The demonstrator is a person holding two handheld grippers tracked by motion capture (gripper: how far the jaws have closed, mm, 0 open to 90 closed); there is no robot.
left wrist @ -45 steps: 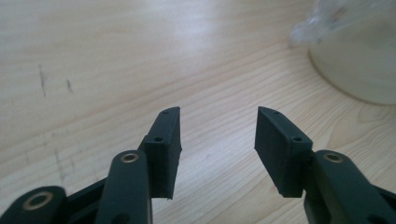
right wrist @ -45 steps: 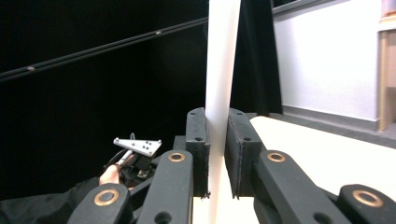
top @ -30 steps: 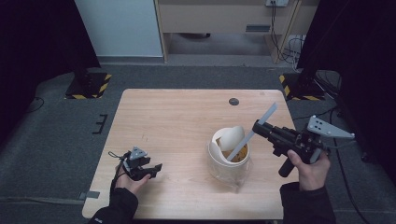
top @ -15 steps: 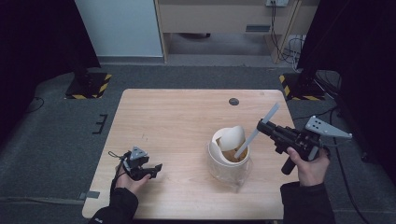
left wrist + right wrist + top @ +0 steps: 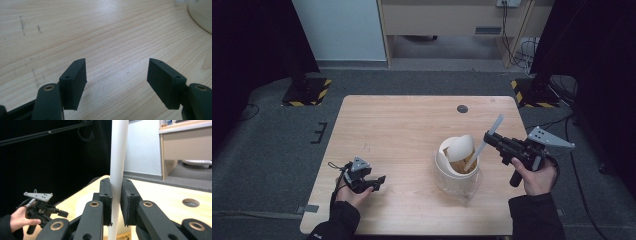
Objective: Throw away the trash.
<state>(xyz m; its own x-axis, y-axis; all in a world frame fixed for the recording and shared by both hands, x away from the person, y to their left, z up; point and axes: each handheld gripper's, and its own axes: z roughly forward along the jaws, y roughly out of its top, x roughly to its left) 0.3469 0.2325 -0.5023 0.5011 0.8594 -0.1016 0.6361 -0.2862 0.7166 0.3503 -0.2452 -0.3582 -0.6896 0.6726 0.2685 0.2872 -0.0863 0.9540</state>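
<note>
My right tongs clamp the white plastic spoon handle above the cream round tub, which could tip if levered; my left tongs gape empty.

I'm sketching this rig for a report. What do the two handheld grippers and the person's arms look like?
Both are black pistol-grip tools. The right gripper carries a grey three-cornered plate with small holes; the left gripper has a smaller grey plate and a thin black cable looping from it. The jaws are flat black rectangular pads on arms with brass-coloured pivot rings. The person wears dark long sleeves.
</note>
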